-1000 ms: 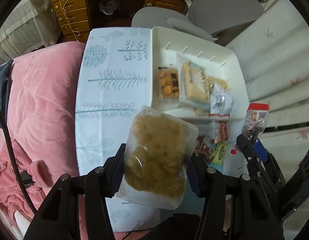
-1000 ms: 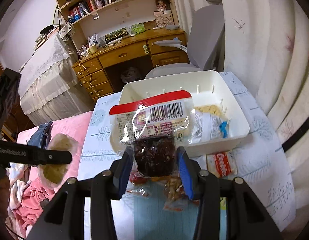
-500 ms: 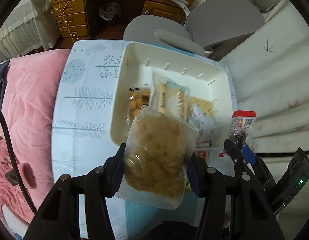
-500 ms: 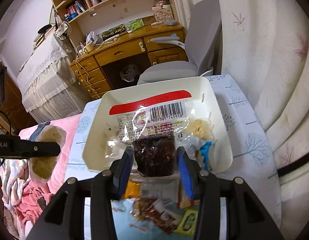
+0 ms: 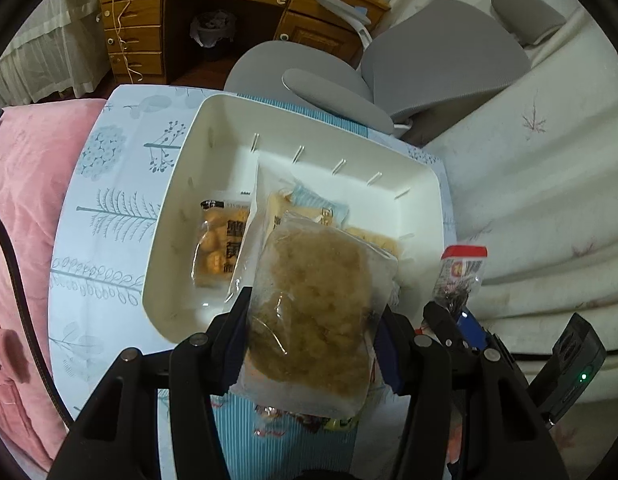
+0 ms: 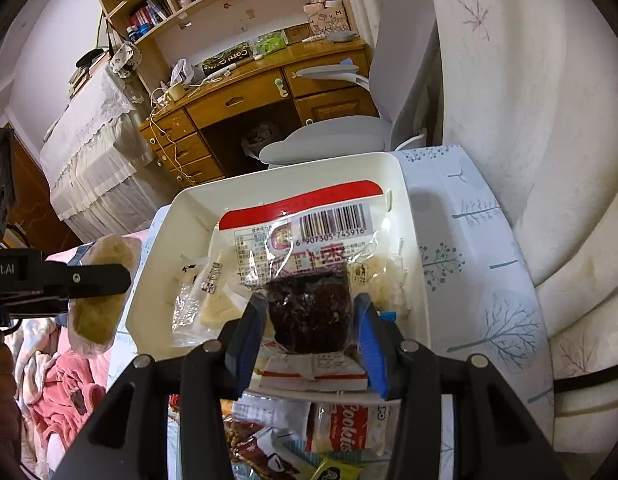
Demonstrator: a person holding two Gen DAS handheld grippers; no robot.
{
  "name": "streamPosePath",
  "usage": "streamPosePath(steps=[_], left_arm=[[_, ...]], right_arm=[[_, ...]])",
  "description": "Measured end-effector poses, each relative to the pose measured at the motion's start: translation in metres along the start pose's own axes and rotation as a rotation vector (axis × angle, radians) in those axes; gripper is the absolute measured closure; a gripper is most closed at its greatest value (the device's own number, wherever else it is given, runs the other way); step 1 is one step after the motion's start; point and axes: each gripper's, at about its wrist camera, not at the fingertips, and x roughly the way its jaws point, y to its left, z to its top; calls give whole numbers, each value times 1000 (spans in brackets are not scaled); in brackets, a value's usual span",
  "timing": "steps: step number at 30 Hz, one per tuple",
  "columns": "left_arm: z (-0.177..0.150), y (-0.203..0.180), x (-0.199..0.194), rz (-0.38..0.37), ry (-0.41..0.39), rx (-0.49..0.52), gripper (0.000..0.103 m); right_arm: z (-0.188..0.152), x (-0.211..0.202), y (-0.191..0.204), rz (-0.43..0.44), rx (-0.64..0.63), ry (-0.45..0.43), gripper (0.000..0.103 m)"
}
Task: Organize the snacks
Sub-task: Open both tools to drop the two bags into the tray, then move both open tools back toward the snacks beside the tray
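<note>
two packets over the bin, both easy to lose

left tongs (image 5: pixel 315 334) pinching a clear packet of tan floss (image 5: pixel 313 320) by its lower half, upper half sticking out ahead of the tips. right tongs (image 6: pixel 311 320) clamped on the dark filled bottom of a red-topped packet (image 6: pixel 305 264), label and barcode fanning out ahead and above. white bin (image 5: pixel 173 248) just ahead of and below both sets of tips, already holding a yellow biscuit packet (image 5: pixel 219 248) on the left tongs' left and a pale wrapped cake (image 5: pixel 269 216) straight ahead.

likely trouble, judged from this:
- slick film, grip low on each packet: could slide out and drop short, onto the loose snacks (image 6: pixel 293 436) lying under the right tongs beside the bin's near wall.
- near wall close under the tips: trailing bottom edge of either packet could catch on the rim and tip outward.
- left tongs' frame showing at the far left of the right view, packets side by side: crowding or a knock possible if both go down together.
- floss packet soft and puffy: harder squeeze risks crushing or bursting it.
- bin filling on the right tongs' side: fresh packet may perch on the pile instead of settling.
</note>
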Motion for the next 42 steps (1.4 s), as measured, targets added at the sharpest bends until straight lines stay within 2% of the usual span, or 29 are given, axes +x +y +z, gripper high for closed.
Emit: streamPosePath(steps=[2, 4, 6, 9, 13, 22, 31, 42], left_arm=[[1, 0, 3, -7, -5, -10, 50], [2, 2, 5, -9, -7, -30, 44], [1, 3, 6, -10, -14, -41, 30], [-1, 1, 6, -8, -19, -43, 30], [-6, 3, 5, -8, -7, -59, 30], [-28, 8, -8, -24, -14, -47, 30], [-66, 13, -31, -67, -6, 17, 30], [-127, 29, -62, -83, 12, 105, 30]], right_arm=[[1, 3, -5, 8, 7, 0, 55], [1, 6, -8, 14, 13, 5, 54], [1, 9, -11, 23, 21, 16, 53], [0, 16, -15, 40, 37, 53, 50], [-2, 14, -20, 52, 76, 51, 38], [-13, 3, -27, 35, 143, 63, 28], [-37, -24, -25, 1, 207, 46, 26], [-95, -67, -2, -30, 264, 18, 25]])
